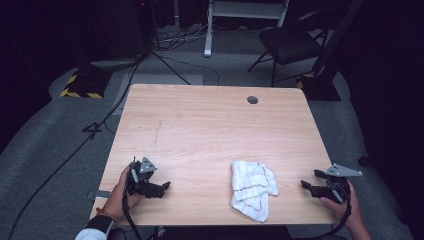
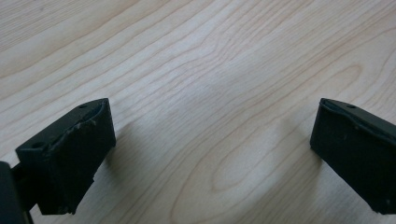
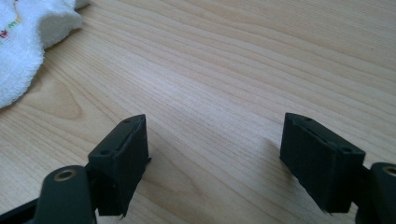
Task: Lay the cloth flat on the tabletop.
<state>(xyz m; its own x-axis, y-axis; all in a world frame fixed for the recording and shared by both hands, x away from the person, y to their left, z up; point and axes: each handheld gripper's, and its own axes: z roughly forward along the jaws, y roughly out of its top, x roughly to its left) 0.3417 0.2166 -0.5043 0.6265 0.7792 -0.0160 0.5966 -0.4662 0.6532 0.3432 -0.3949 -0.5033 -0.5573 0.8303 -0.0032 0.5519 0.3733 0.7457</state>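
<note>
The wooden surface is bare apart from a crumpled white towel with thin coloured stripes, lying near the front edge, right of centre. The left claw rests released at front left, well apart from it; the right claw rests released at front right, nearer the cloth. Nothing is gripped, so this looks like a starting pose. A likely next move is reaching inward for a towel edge.

White towel, crumpled, on table between the two grippers.
Towel is loosely bunched, thin red stitched lines on it, lying flat; nearer right gripper fingertips than left gripper, touching neither.
</note>
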